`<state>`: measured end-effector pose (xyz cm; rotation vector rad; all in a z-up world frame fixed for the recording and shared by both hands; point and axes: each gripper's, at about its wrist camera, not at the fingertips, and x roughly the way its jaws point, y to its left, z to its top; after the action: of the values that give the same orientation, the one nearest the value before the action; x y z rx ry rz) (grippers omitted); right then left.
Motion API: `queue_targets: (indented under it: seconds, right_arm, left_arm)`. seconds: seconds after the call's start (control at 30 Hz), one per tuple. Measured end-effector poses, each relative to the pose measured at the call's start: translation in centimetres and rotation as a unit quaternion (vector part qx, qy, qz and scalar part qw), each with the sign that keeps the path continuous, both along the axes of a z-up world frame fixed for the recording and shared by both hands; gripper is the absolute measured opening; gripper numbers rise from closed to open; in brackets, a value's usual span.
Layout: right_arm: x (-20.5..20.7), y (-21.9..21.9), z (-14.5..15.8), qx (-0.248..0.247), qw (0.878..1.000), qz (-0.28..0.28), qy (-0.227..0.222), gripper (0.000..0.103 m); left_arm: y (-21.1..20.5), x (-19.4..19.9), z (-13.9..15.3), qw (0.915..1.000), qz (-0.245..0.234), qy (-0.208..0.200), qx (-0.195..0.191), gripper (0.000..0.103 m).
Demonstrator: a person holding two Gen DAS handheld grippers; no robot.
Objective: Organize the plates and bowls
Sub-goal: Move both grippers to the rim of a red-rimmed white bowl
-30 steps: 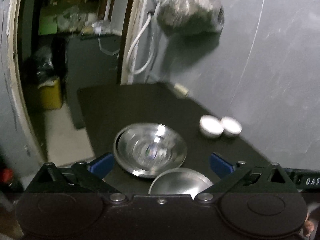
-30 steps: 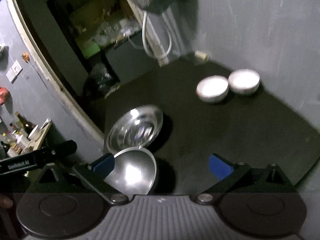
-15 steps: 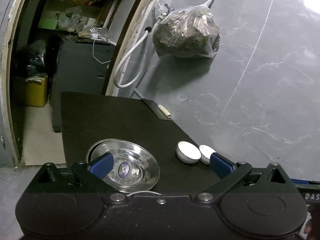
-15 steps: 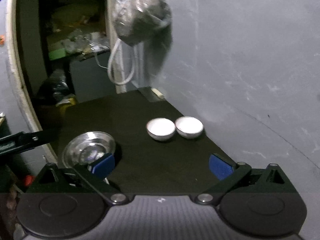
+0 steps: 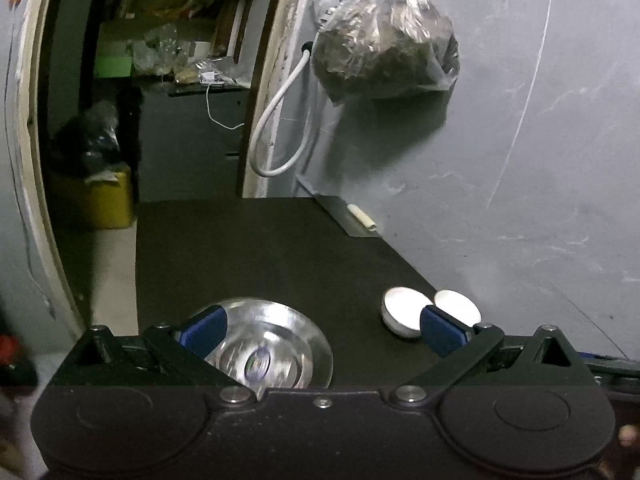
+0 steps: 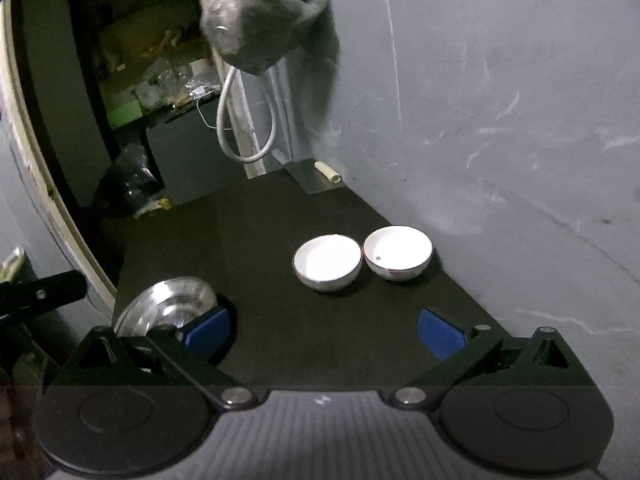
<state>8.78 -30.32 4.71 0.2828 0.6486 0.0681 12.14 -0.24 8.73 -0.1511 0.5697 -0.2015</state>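
Bowls are found in two groups on the dark worktop [image 6: 280, 220]: two white bowls [image 6: 327, 263] touching near the wall, and a steel bowl [image 5: 272, 344] at the near left. Left claw [image 5: 322, 330] and right claw [image 6: 322, 330] are held wide open, empty. White bowls are judged fragile, steel light and slippery; rims should be gripped.
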Motion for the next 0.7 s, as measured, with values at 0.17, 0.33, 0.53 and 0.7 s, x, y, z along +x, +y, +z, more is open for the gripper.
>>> queue_targets:
  seconds: [0.17,0.33,0.53,0.7]
  right_arm:
    - [5.1,-2.5,-3.6,0.061,0.998,0.016,0.021,0.099]
    - [9.1,-3.1,-7.0,0.085,0.994,0.008,0.072,0.078]
    - [11.1,-3.7,-9.1,0.135,0.988,-0.020,0.078,0.065]
    - [13.3,-4.0,-10.4,0.165,0.983,-0.031,0.080,0.060]
  left_arm:
    - [-4.5,4.2,0.8,0.9984,-0.016,0.009,0.053,0.102]
    - [-6.4,10.6,-3.6,0.9966,-0.017,0.068,0.043,0.102]
    - [-8.4,16.8,-6.6,0.9916,-0.029,0.116,0.050,0.102]
    - [-10.3,20.9,-8.0,0.9847,-0.065,0.146,0.070,0.102]
